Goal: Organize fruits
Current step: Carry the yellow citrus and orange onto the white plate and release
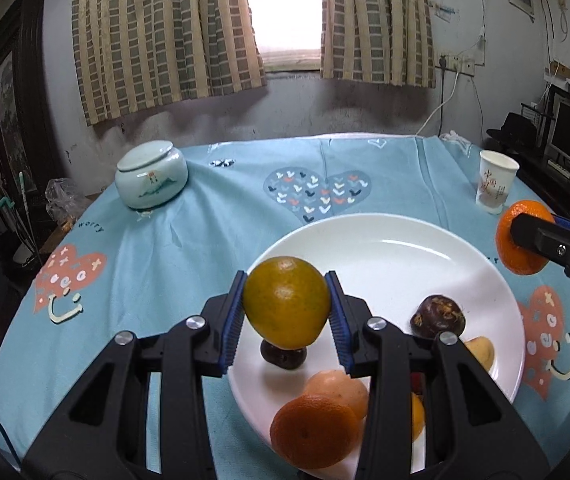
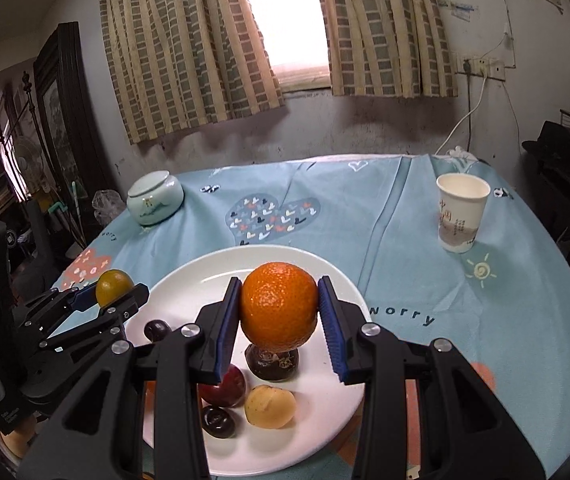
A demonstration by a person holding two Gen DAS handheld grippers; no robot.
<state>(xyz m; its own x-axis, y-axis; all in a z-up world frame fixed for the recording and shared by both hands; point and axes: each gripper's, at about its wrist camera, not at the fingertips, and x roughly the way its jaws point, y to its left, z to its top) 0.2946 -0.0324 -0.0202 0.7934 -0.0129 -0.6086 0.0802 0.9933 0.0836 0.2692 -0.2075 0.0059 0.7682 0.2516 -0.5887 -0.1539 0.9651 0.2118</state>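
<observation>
My left gripper (image 1: 287,312) is shut on a yellow-green orange (image 1: 286,301), held above the near left rim of a white plate (image 1: 385,248). My right gripper (image 2: 279,314) is shut on a bright orange (image 2: 279,306), lifted over the same plate (image 2: 325,420). Seen from the left wrist, that bright orange (image 1: 523,256) hangs at the plate's right edge in the right gripper's fingers (image 1: 541,240). The right wrist view shows the yellow-green orange (image 2: 113,286) at the plate's left. On the plate lie dark round fruits (image 2: 271,362), a red fruit (image 2: 225,388), a yellow fruit (image 2: 269,406) and two oranges (image 1: 313,432).
A pale green lidded jar (image 1: 151,178) stands at the table's far left. A paper cup (image 2: 461,212) stands at the far right. The table wears a light blue cloth (image 1: 245,220) with heart prints. Curtains and a window are behind; dark furniture stands at both sides.
</observation>
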